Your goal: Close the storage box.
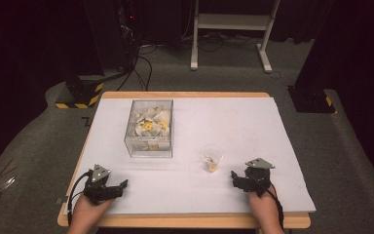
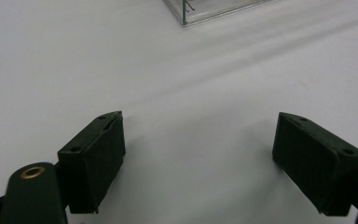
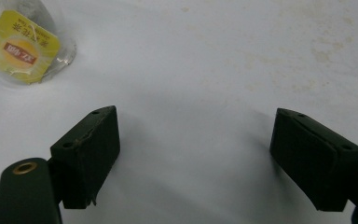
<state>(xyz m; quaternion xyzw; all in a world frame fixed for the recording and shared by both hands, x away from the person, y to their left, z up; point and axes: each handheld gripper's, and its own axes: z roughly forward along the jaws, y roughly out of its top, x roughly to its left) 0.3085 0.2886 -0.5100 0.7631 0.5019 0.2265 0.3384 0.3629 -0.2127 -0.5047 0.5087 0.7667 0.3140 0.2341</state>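
**Tea bags wait in box and cup**

Your left gripper [image 1: 118,186] and right gripper [image 1: 235,176] rest at the near edge of the white table [image 1: 253,122], both with jaws spread wide and holding nothing. The clear box [image 1: 149,128] ahead of your left gripper is heaped with tea bags [image 1: 151,122]. The small clear cup [image 1: 212,158], just beside your right gripper, holds one yellow-tagged tea bag [image 3: 19,45].
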